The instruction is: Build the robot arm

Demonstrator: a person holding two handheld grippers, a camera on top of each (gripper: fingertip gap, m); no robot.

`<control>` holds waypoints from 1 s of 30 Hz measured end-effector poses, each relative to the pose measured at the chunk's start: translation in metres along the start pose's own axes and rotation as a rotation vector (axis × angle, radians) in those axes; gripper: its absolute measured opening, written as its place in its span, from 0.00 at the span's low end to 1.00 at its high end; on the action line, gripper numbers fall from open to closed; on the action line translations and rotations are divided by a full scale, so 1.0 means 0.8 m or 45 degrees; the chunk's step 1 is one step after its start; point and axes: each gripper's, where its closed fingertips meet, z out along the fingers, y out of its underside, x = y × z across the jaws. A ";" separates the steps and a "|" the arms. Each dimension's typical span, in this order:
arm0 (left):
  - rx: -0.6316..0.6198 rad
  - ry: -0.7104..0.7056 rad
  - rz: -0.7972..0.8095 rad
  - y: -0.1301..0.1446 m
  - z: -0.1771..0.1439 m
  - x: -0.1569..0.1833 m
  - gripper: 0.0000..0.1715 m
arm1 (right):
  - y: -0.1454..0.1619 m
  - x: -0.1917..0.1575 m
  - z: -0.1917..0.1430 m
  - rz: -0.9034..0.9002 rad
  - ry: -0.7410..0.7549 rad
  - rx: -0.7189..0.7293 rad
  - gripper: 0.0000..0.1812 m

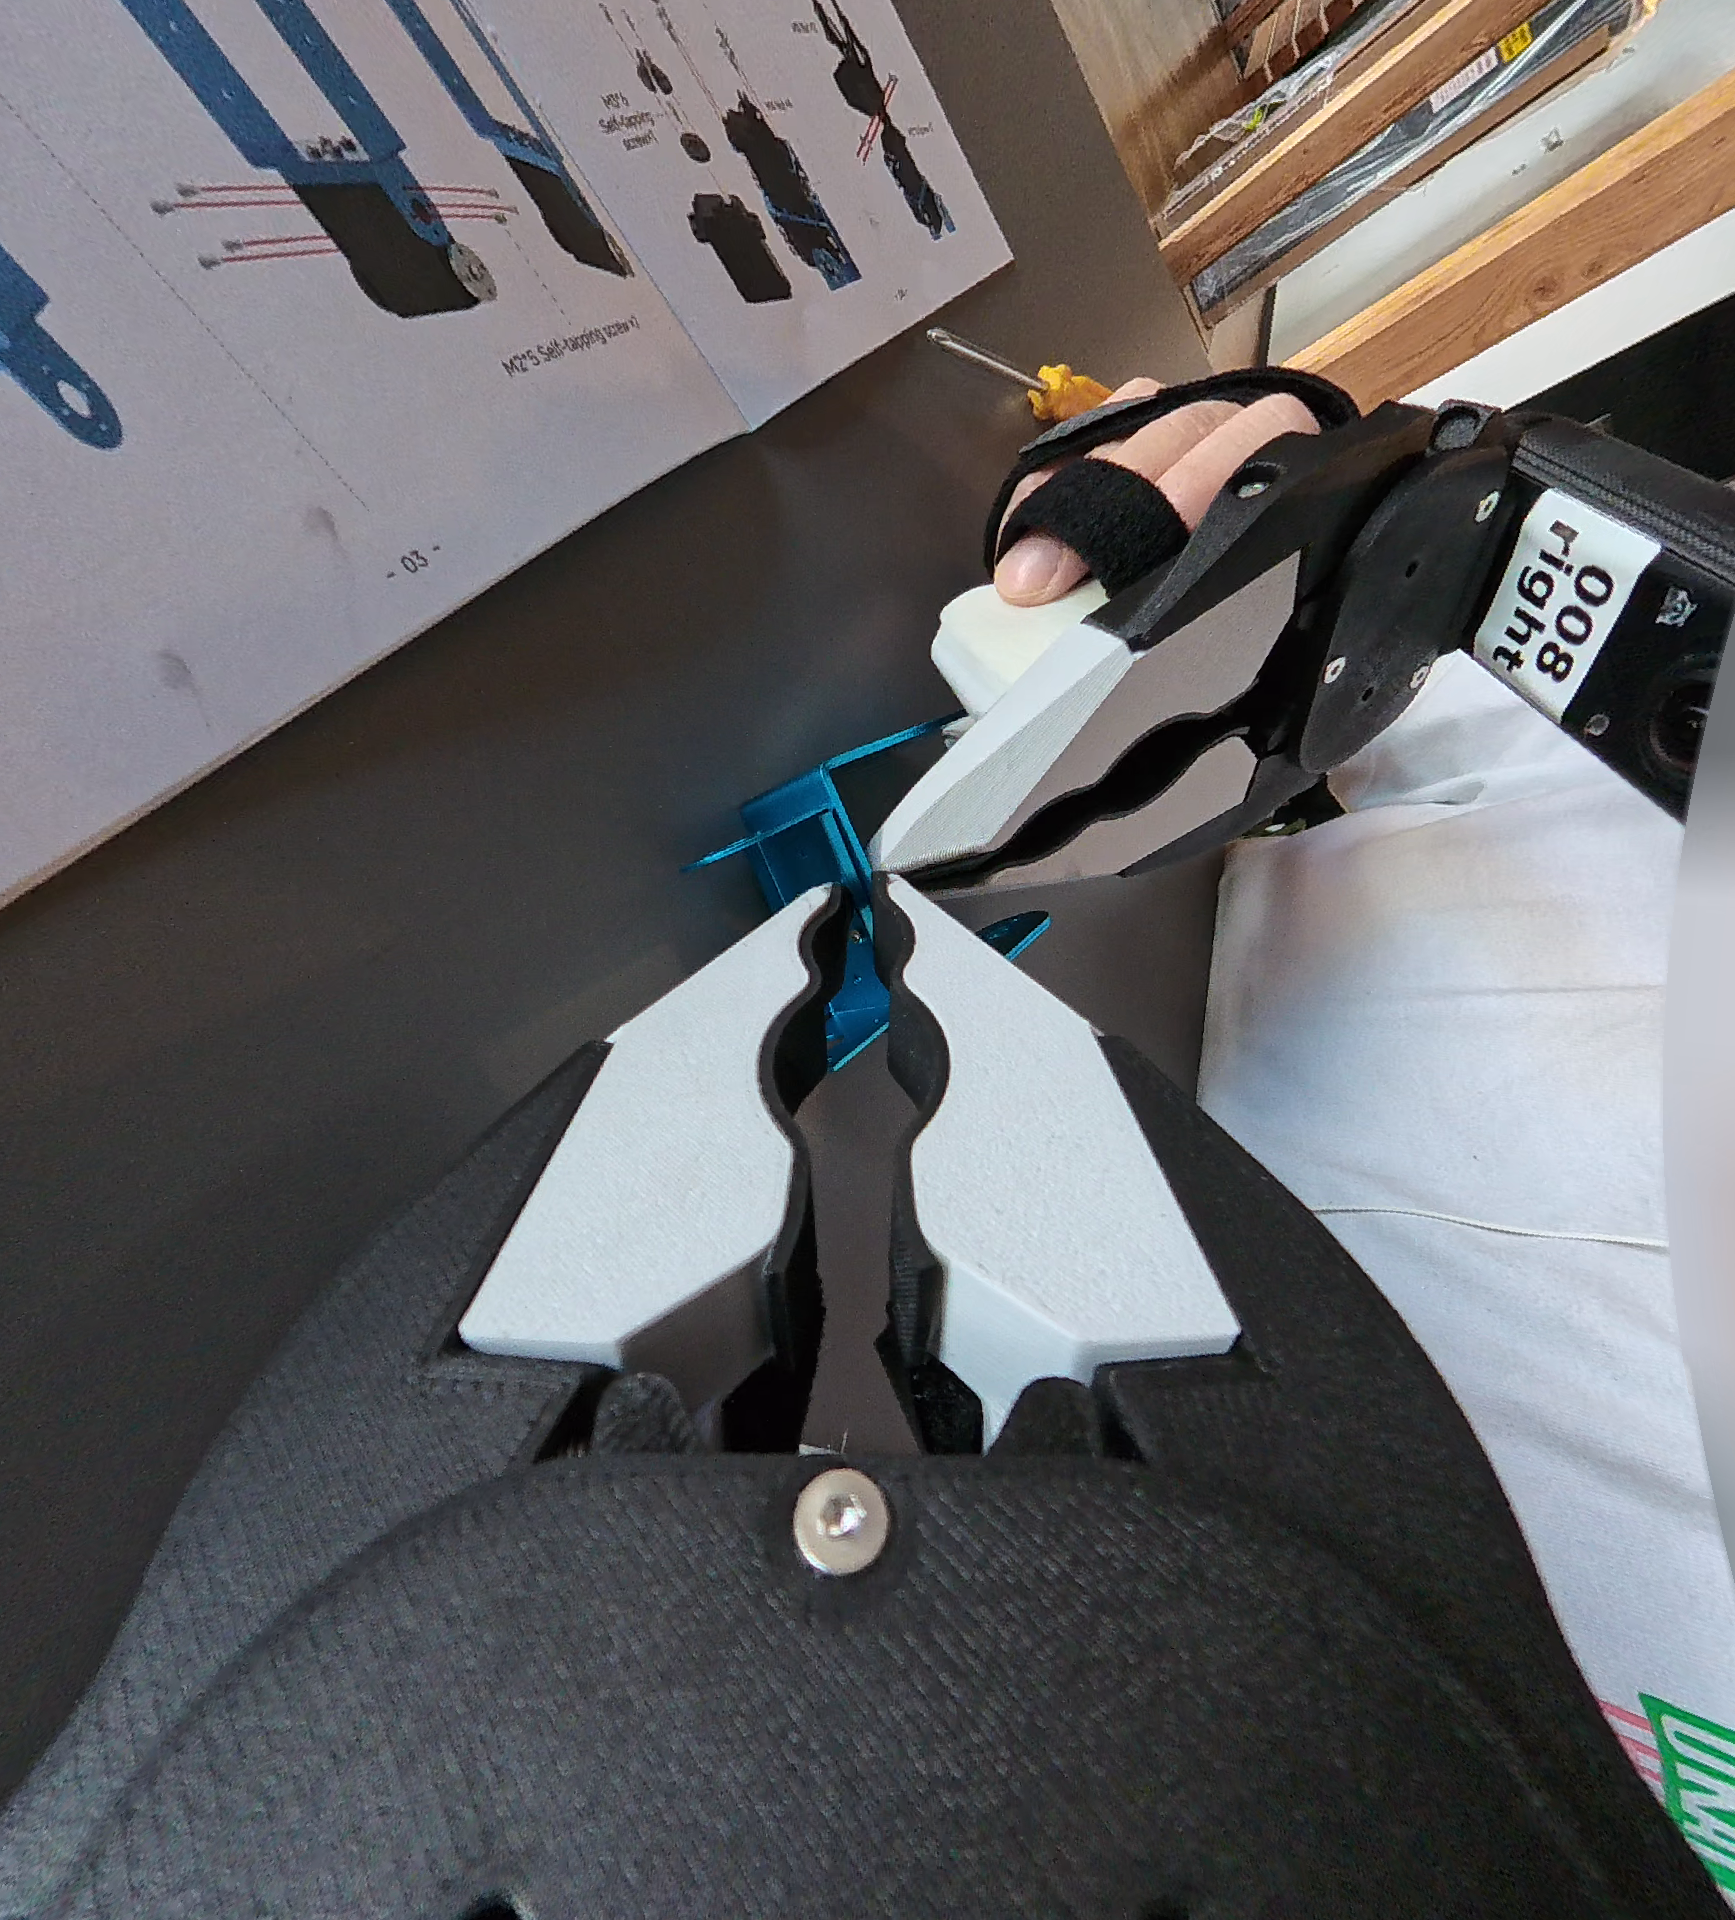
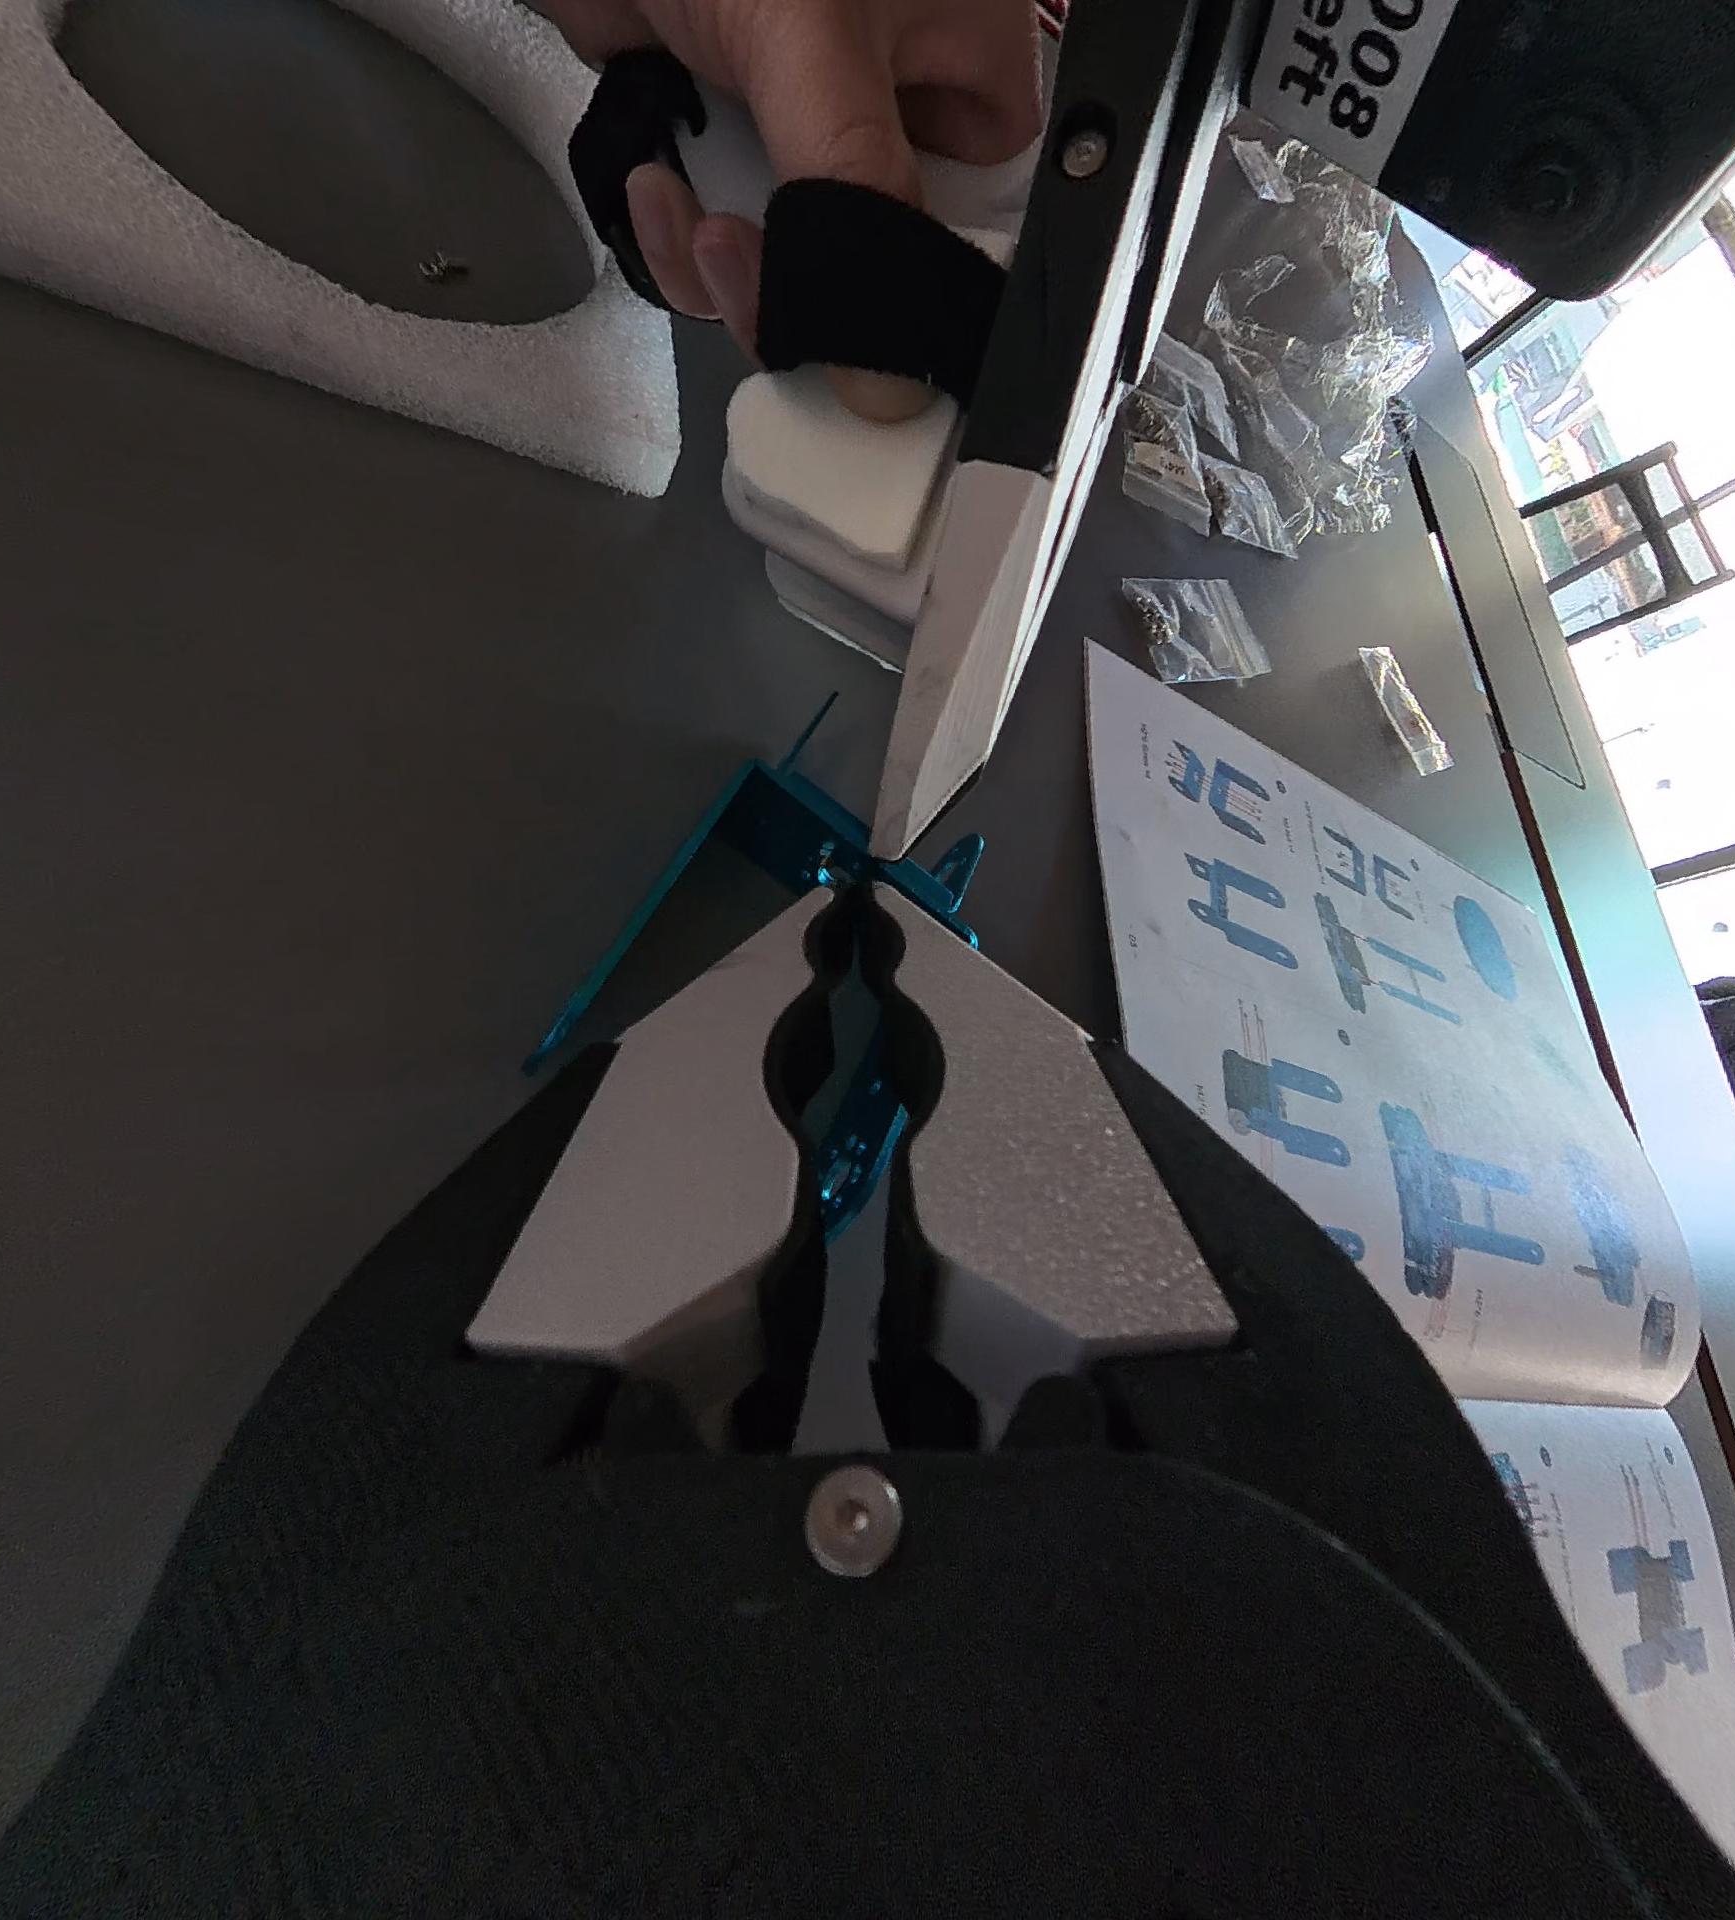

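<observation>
A blue metal bracket (image 1: 790,842) with folded plates lies on the dark table (image 1: 323,935). My left gripper (image 1: 861,891) is shut on one thin plate of it, which runs between the pads. My right gripper (image 1: 884,862) comes in from the right, and its shut tips touch the bracket beside the left tips. In the right wrist view my right gripper (image 2: 847,909) is shut, tips against the bracket (image 2: 738,862) by a small shiny screw (image 2: 827,864). I cannot tell whether it pinches anything. The left gripper (image 2: 894,844) reaches down from above.
An open instruction booklet (image 1: 323,364) lies beyond the bracket and also shows in the right wrist view (image 2: 1362,1039). A yellow-handled screwdriver (image 1: 1065,390) lies behind the right hand. A white foam tray (image 2: 271,343) and small plastic bags of hardware (image 2: 1195,623) sit on the table. Both grippers' tips are close together, under 4 cm apart.
</observation>
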 end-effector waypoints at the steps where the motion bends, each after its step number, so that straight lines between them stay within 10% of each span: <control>1: 0.000 -0.001 0.001 0.000 0.000 0.000 0.02 | 0.000 -0.001 0.000 -0.004 -0.001 0.002 0.00; 8: 0.000 0.001 0.000 0.000 0.000 0.000 0.02 | 0.012 -0.001 -0.005 0.046 -0.023 -0.077 0.00; 16: -0.002 -0.007 0.007 0.000 0.000 0.000 0.02 | 0.014 -0.027 -0.024 0.340 -0.582 -0.232 0.09; 30: -0.026 -0.035 0.027 0.003 -0.004 0.000 0.02 | 0.013 -0.038 -0.010 0.085 -0.820 -0.534 0.05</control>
